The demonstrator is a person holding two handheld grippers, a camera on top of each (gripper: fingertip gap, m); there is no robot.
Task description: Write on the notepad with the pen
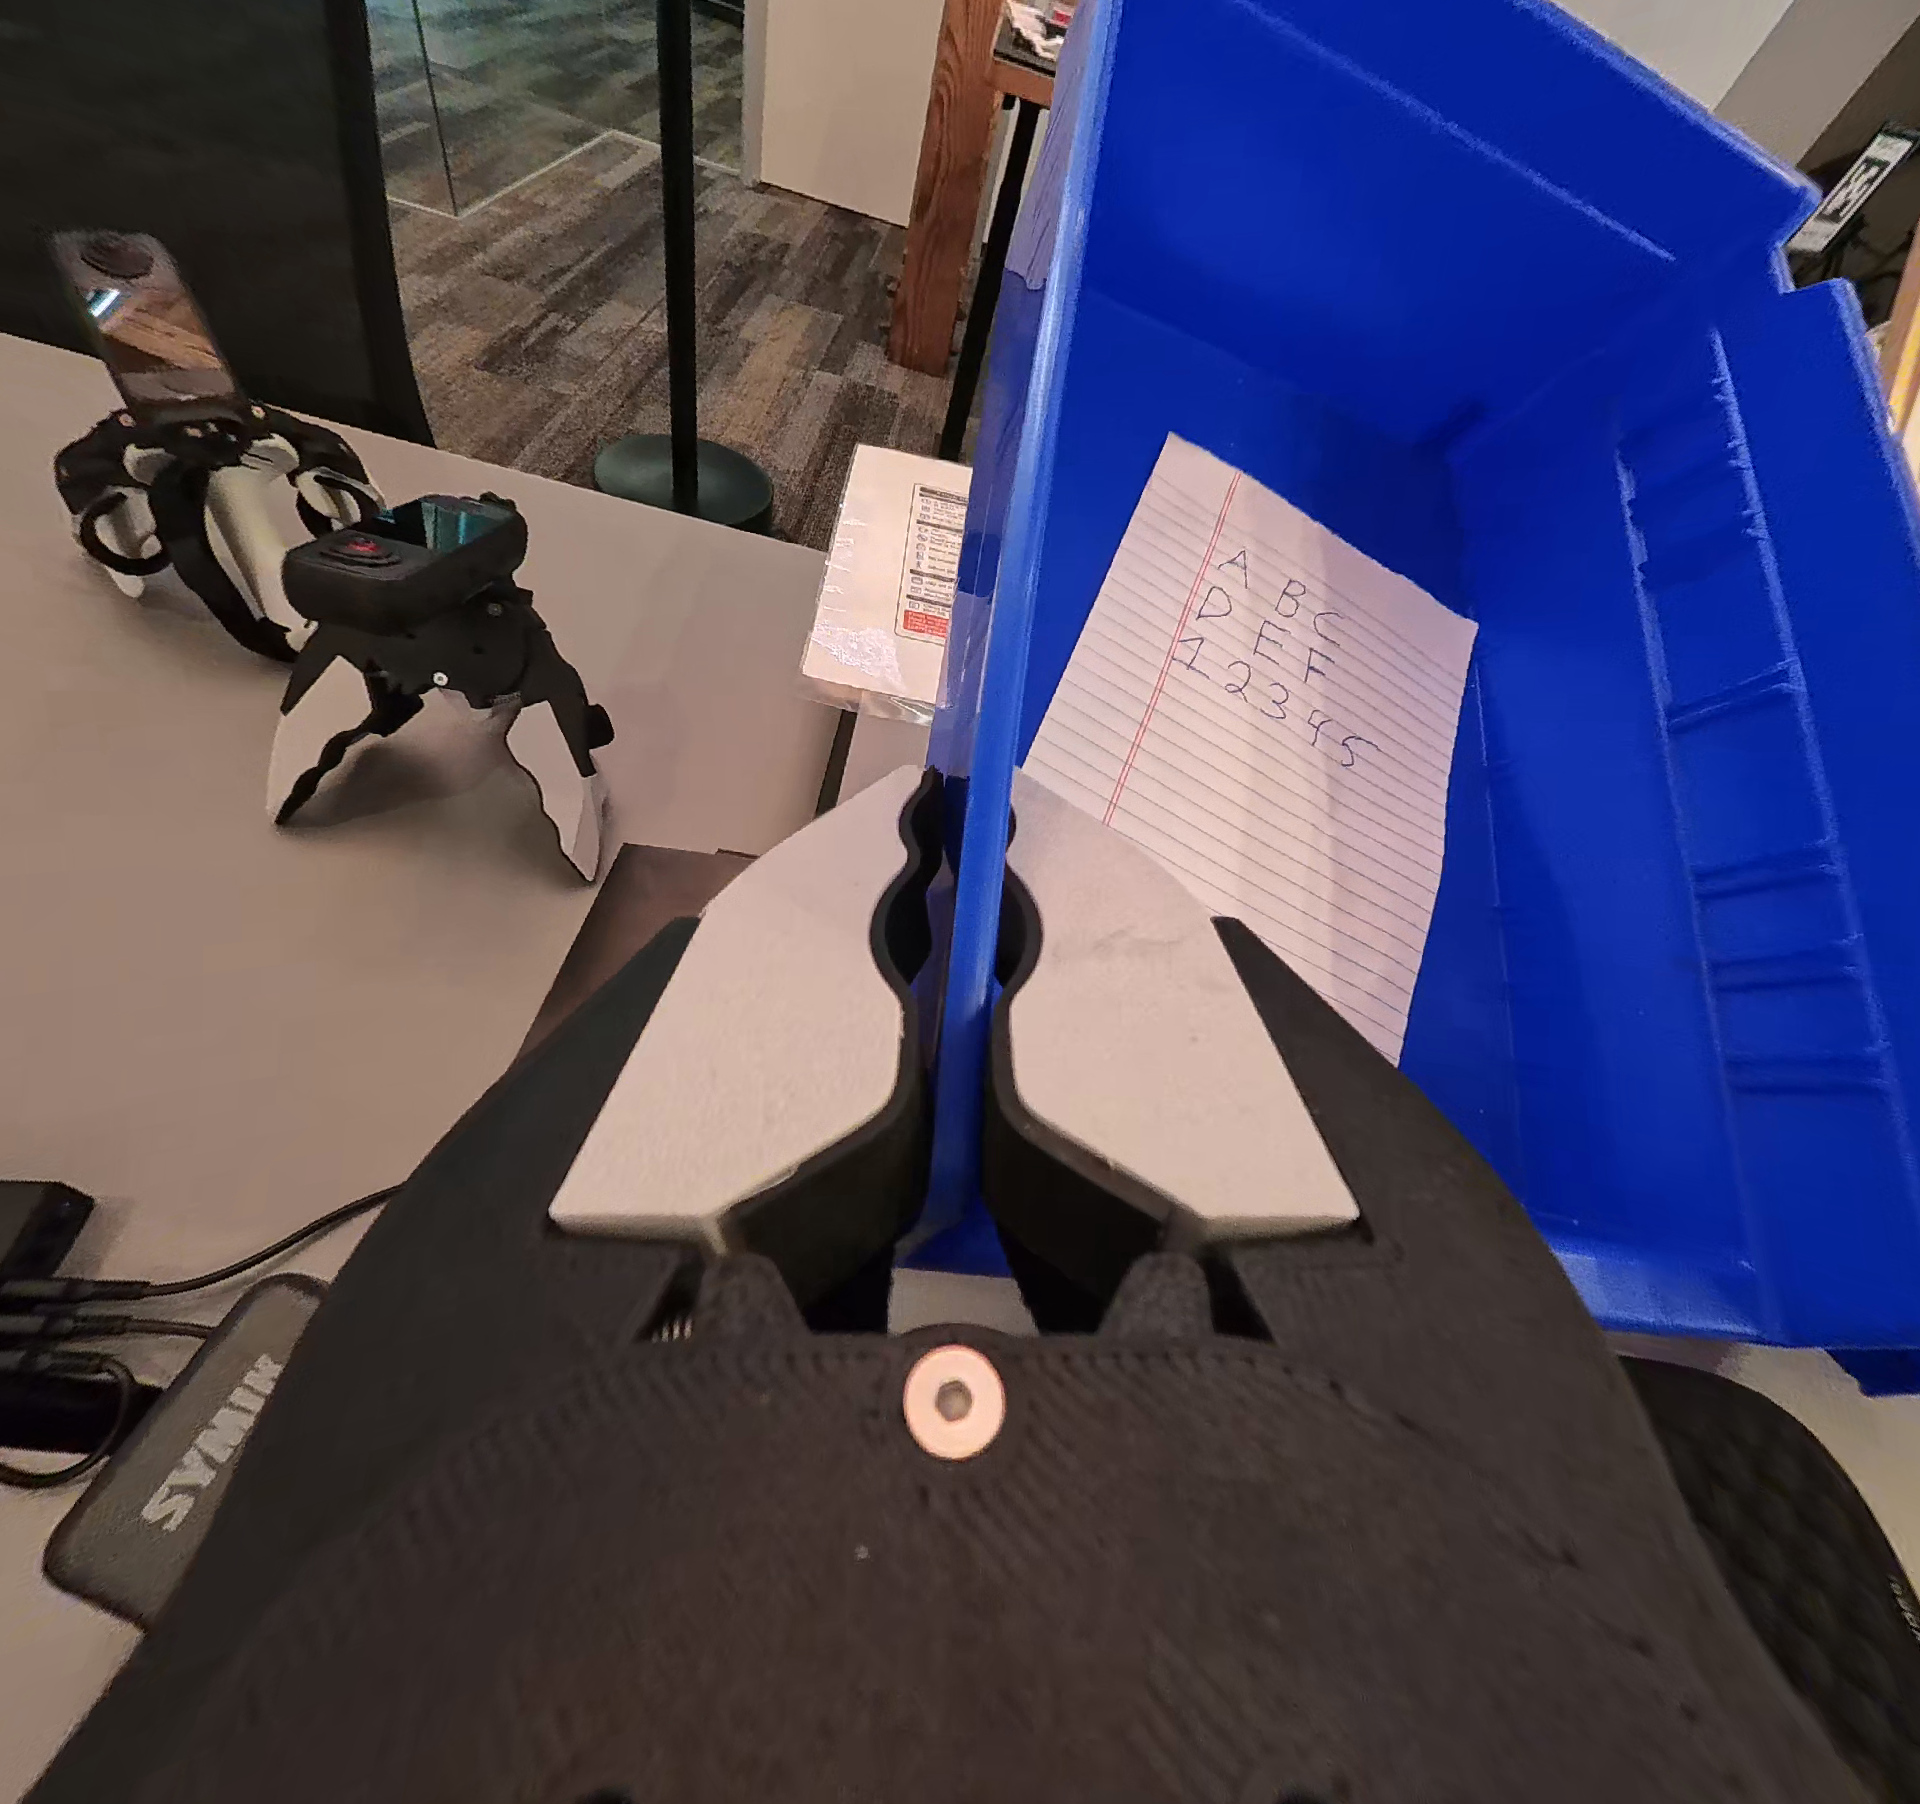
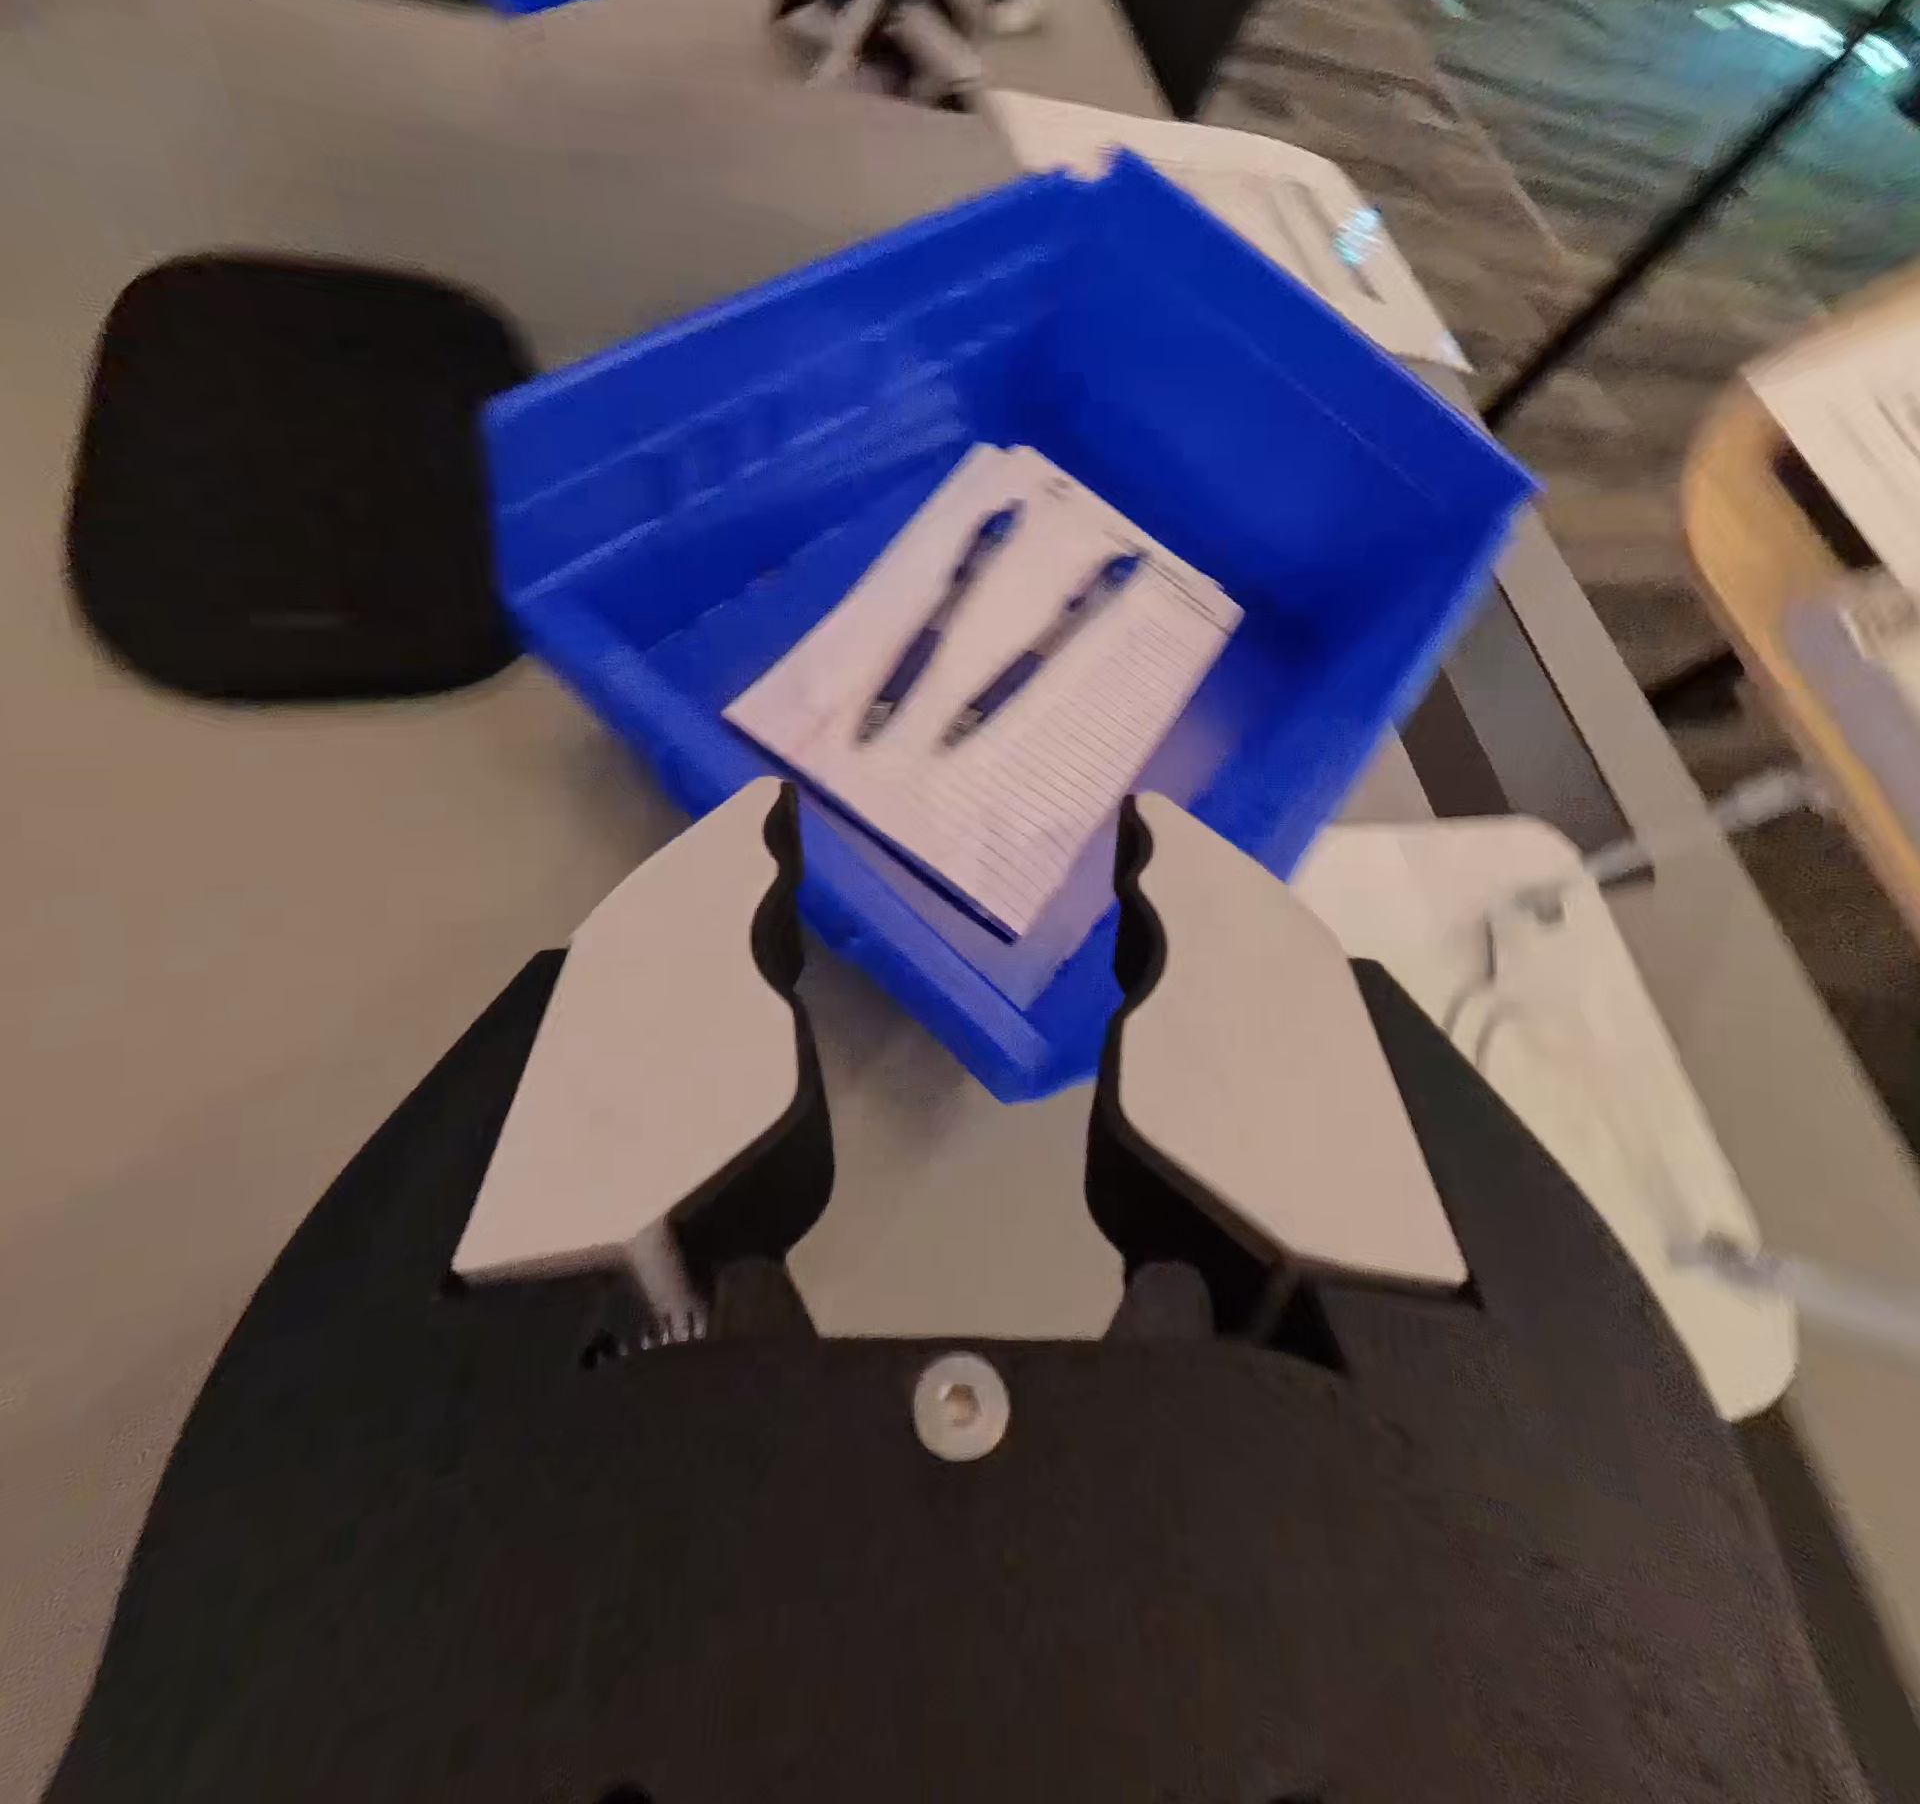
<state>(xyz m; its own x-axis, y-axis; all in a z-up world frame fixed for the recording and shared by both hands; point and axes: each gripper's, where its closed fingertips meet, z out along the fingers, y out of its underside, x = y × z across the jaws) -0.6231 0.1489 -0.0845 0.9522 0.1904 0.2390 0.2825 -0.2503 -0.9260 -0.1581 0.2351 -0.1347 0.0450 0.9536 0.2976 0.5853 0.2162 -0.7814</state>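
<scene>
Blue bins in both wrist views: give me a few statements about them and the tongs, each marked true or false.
1. The left tongs are shut on a wall of the blue bin. True.
2. A lined sheet with handwriting lies inside that bin. True.
3. The right tongs grip a pen. False: they are open and hold nothing.
4. In the right wrist view, two blue pens lie on a notepad inside a blue bin. True.
5. The pens lie on the bare table beside the bin. False: they rest on the notepad in it.
6. Spare tongs hang in the air. False: they stand on the table.
</scene>
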